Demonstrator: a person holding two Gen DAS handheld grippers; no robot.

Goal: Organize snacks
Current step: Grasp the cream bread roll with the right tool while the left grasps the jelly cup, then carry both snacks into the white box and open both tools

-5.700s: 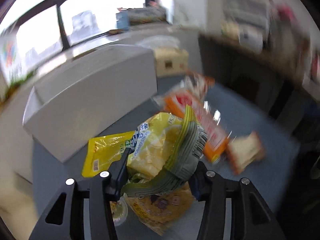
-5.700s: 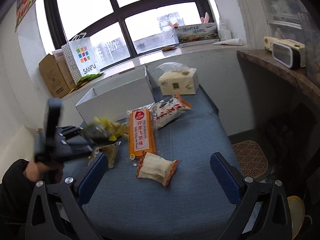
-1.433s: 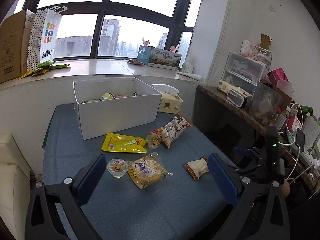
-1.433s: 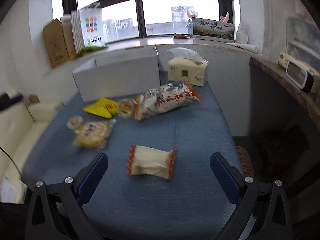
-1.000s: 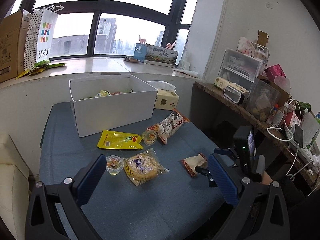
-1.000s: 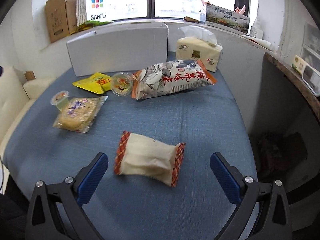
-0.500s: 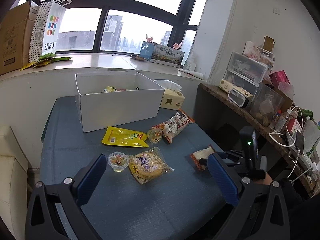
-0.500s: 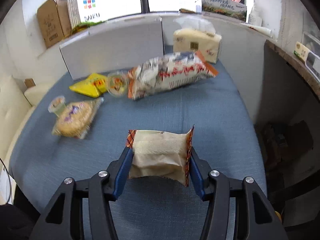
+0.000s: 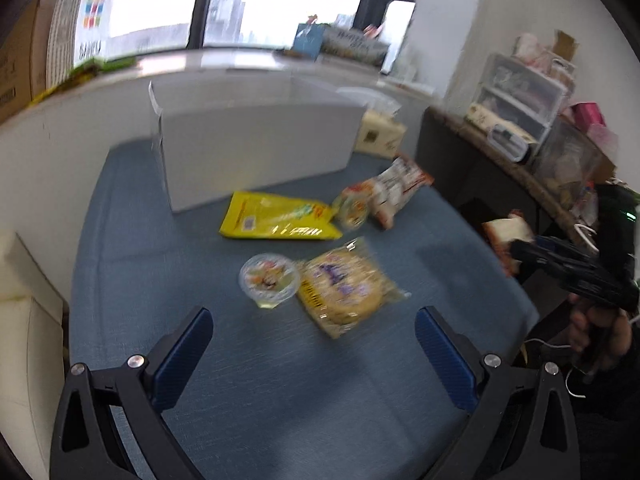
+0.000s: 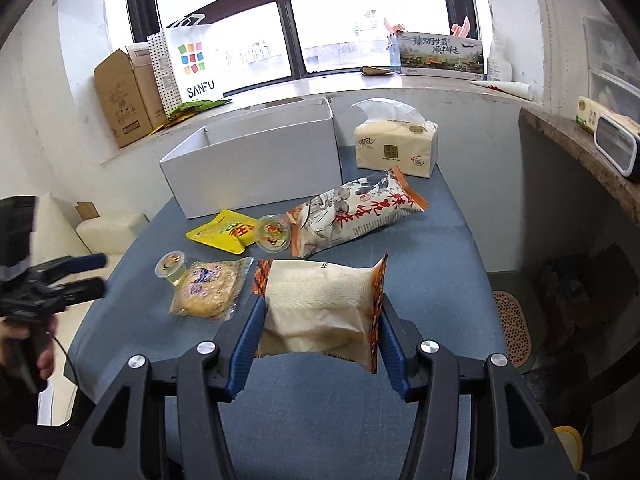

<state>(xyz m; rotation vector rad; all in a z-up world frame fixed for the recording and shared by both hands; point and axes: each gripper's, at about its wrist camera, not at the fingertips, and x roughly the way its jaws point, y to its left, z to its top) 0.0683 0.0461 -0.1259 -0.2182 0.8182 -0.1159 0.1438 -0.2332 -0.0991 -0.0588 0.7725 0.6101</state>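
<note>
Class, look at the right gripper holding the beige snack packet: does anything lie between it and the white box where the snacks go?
Yes. The large printed snack bag and a small jelly cup lie between the beige snack packet and the white box; they lie low on the table.

A cream bun pack with orange crimped ends is lifted off the blue table, pinched at both sides. At its 12 o'clock a long printed bag lies aslant, a jelly cup on its side touching it at 9 o'clock, then a flat yellow pouch. At 10 o'clock lie a wrapped round cake and an upright jelly cup. A white open box stands behind.
</note>
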